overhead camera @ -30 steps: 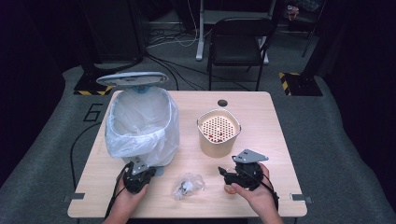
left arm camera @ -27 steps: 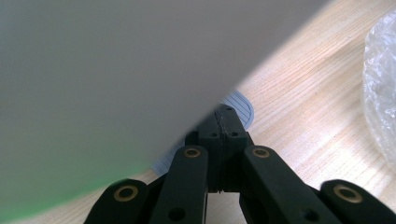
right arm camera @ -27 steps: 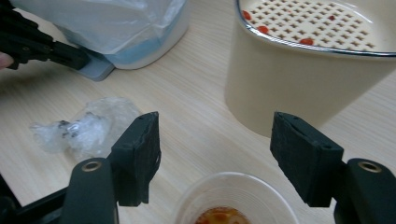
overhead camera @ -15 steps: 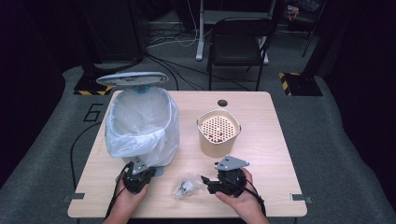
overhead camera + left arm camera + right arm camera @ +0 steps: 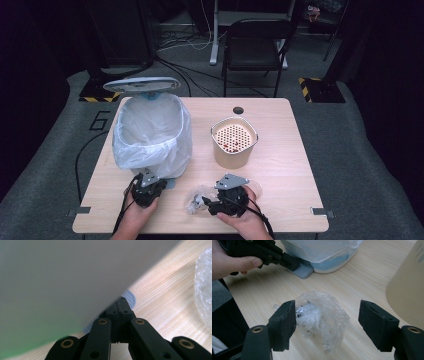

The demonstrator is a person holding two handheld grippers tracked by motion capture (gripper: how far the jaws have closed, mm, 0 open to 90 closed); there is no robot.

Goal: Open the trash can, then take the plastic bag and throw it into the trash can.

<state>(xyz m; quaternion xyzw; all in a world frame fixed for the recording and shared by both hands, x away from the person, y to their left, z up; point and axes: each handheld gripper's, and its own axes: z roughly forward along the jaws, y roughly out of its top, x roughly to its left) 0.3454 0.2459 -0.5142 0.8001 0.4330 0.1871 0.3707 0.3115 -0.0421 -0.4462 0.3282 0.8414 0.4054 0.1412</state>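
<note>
a light wooden table [image 5: 295,150] carries a pedal bin lined with a clear bag [image 5: 152,137] at its left and a beige perforated container [image 5: 234,142] near the middle. a crumpled wad of clear plastic [image 5: 199,199] lies near the front edge. a dark round hole [image 5: 238,110] sits by the far edge.

At the frame's bottom, the right gripper [image 5: 206,202] is reaching the crumpled plastic wrap [image 5: 196,196]; the left gripper [image 5: 148,186] is pressing the bin's pedal [image 5: 169,183].
</note>
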